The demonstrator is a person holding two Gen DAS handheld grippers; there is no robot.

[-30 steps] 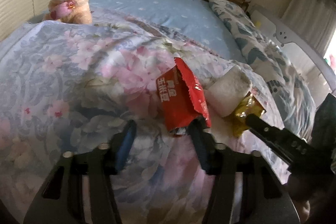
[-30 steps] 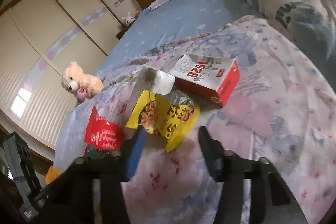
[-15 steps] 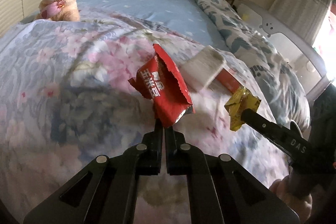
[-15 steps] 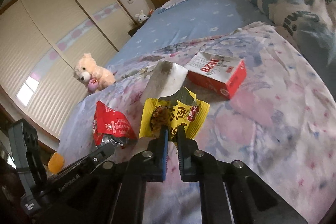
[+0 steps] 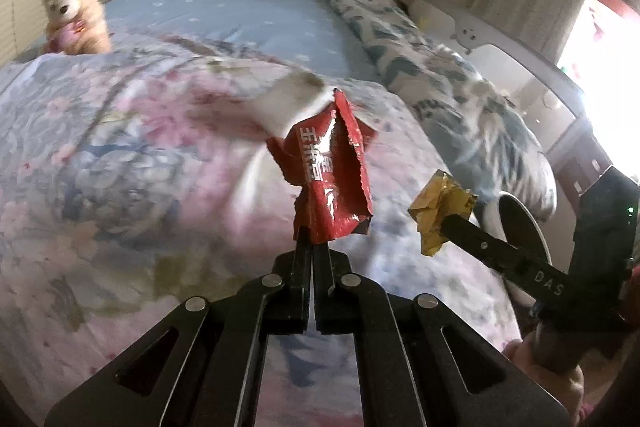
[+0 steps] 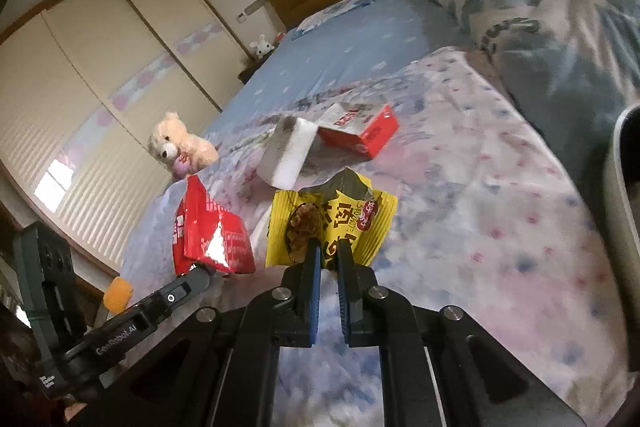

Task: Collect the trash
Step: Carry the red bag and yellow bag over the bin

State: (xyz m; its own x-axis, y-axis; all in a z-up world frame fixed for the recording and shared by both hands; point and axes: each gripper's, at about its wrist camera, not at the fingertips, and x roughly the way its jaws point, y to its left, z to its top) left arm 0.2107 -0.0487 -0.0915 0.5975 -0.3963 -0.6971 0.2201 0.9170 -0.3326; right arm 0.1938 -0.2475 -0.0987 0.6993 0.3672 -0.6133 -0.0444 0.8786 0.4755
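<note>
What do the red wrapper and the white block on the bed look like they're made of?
Red wrapper: thin glossy plastic film, probably foil-lined, judging by sharp creases, bright glare and a jagged torn edge. White block: matte and smudged grey, looks like foam or sponge, though that's uncertain.

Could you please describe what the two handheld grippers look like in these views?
Both are black, with flat linkage arms joined by silver rivets. The left gripper carries white "GenRobot.AI" lettering, the right gripper white "DAS". The right's fingers have blue pads. No cables or sleeves show.
</note>
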